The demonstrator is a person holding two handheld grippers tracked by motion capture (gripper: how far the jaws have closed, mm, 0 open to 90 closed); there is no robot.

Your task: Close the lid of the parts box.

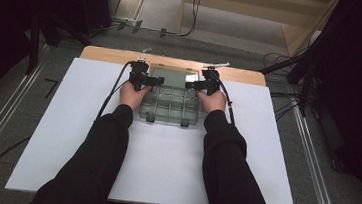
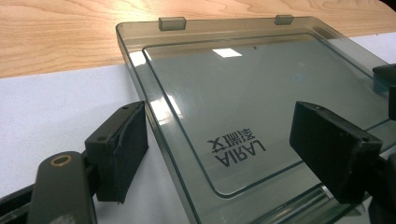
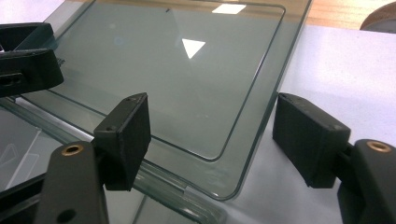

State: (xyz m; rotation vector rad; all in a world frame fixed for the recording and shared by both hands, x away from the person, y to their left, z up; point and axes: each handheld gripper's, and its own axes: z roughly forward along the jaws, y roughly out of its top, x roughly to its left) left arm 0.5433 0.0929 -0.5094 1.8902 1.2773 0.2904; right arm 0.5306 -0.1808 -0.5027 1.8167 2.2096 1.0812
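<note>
The clear organizer box (image 1: 168, 106) lies on the white table (image 1: 55, 135), its lid (image 2: 243, 107) swung flat open and printed "LARIA" above other characters. The left claw (image 2: 233, 149) and right claw (image 3: 224, 135) both gape apart, each straddling a lid edge.

The clear, grey-tinted plastic organiser box (image 1: 171, 102) lies flat, its lid (image 2: 243, 93) swung open and resting flat beyond the compartmented base. The lid's left edge sits between the left gripper (image 2: 219, 144)'s spread jaws, its right edge between the right gripper (image 3: 212, 137)'s. 2 latch tabs line the lid's far edge.
</note>
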